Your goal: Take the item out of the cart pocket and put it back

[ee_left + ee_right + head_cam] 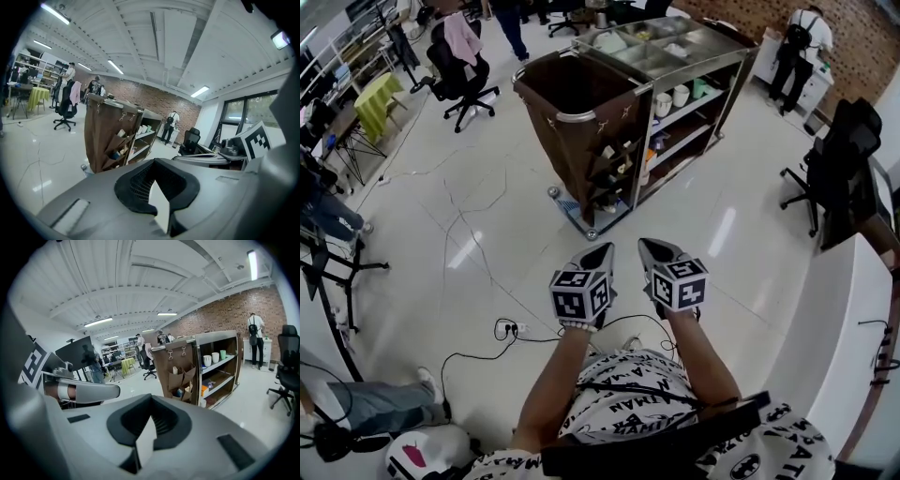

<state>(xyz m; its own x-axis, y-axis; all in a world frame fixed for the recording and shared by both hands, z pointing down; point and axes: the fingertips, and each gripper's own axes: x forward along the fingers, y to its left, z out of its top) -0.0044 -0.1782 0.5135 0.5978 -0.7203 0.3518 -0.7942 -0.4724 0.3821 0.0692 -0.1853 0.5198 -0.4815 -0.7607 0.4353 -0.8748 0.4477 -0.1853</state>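
Note:
A housekeeping cart (649,58) with a brown fabric bag (572,103) stands a few steps ahead on the white floor. Brown pockets (614,167) hang on the bag's side facing me, and small items stick out of them. The pockets (117,144) also show in the left gripper view, and the pockets (183,378) in the right gripper view. My left gripper (600,253) and right gripper (652,249) are held side by side in front of my body, well short of the cart. Both are shut with nothing in them.
Cups stand on the cart's shelves (680,98). A small bottle (553,192) lies on the floor by the cart's base. Cables (502,330) run over the floor at my left. Office chairs (459,70) stand at the back left, another chair (834,164) and a white counter (844,319) at the right.

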